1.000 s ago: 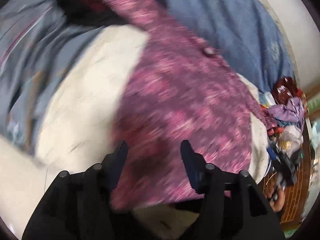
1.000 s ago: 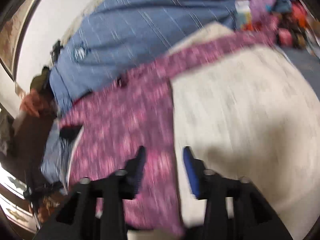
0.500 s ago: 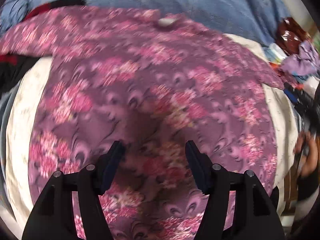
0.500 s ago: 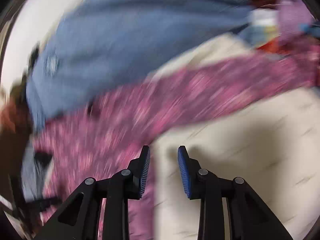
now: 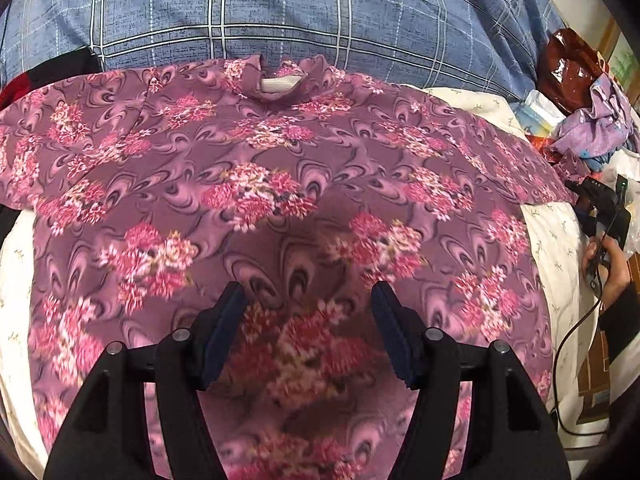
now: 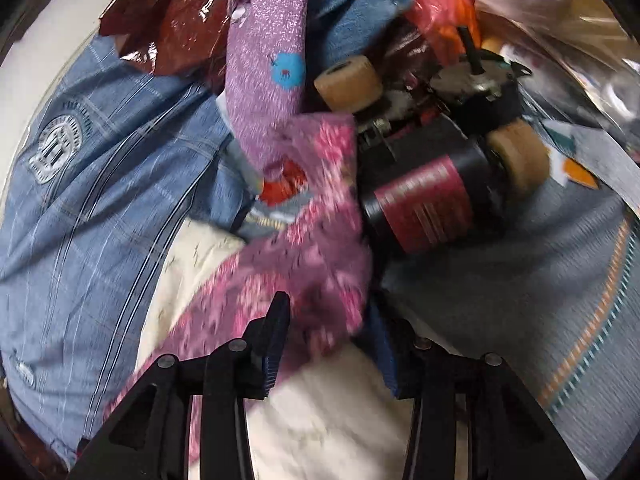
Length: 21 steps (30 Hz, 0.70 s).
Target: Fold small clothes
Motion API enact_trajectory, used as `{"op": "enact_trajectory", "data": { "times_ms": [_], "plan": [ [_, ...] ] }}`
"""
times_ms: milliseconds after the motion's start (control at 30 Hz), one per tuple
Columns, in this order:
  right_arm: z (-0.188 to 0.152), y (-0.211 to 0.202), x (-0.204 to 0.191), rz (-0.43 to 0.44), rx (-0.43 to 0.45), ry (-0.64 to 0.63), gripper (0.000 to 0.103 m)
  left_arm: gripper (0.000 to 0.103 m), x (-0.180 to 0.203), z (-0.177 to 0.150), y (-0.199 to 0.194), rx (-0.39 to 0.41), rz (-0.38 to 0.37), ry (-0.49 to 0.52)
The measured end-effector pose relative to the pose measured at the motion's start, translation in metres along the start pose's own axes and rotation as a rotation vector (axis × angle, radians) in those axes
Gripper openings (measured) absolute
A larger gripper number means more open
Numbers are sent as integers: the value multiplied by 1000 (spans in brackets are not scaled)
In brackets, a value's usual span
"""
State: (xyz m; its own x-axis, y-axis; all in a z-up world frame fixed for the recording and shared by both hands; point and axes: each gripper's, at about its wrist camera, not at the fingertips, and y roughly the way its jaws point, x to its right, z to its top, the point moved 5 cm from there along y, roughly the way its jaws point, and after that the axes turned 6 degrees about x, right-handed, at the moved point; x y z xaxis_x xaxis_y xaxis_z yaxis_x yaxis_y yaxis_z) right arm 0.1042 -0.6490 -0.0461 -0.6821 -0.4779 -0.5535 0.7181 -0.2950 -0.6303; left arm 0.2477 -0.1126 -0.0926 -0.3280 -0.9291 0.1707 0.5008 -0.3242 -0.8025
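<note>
Two grippers are over one garment, a purple floral shirt spread flat, collar away from the camera, on a cream sheet with a blue checked cover beyond it. The left gripper hangs above the shirt's lower middle with its jaws wide apart, grasping nothing. The right gripper is at the shirt's sleeve end, cloth lying between its spread jaws; the view is blurred, so a firm pinch cannot be confirmed and it reads as released. Principal risk: the sleeve lies against clutter, namely a black cylinder with a red label, a lilac cloth and a red foil bag. Closing here could, in my judgement, catch neighbouring fabric or drag the cylinder. A shallow bite may also let the thin cloth slip, leaving a skewed fold.
</note>
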Motion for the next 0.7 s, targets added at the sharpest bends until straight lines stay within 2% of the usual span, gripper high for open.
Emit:
{"op": "enact_trajectory", "data": {
  "times_ms": [33,67,100,133,233,367,500,700],
  "plan": [
    [3,5,-2,-10,4,-4,38,65,-2,1,2,2,-4,-8],
    [5,8,-4,-22,10,-12,20,65,-5,2,3,4,-7,-18],
    [7,7,-7,-25,18,-25,7,65,-10,4,3,9,-11,-31],
    [10,6,-14,-24,35,-44,4,65,-15,6,3,18,-14,-48],
    [10,-18,-46,14,111,-154,4,65,-33,14,1,59,8,-101],
    [-18,-50,-108,122,107,-294,4,65,-54,24,-3,100,67,-130],
    [-83,-72,-183,289,4,-393,4,65,-73,26,-6,102,63,-173],
    [-194,-69,-282,439,-174,-529,4,65,-110,19,-7,71,45,-275]
  ]
}}
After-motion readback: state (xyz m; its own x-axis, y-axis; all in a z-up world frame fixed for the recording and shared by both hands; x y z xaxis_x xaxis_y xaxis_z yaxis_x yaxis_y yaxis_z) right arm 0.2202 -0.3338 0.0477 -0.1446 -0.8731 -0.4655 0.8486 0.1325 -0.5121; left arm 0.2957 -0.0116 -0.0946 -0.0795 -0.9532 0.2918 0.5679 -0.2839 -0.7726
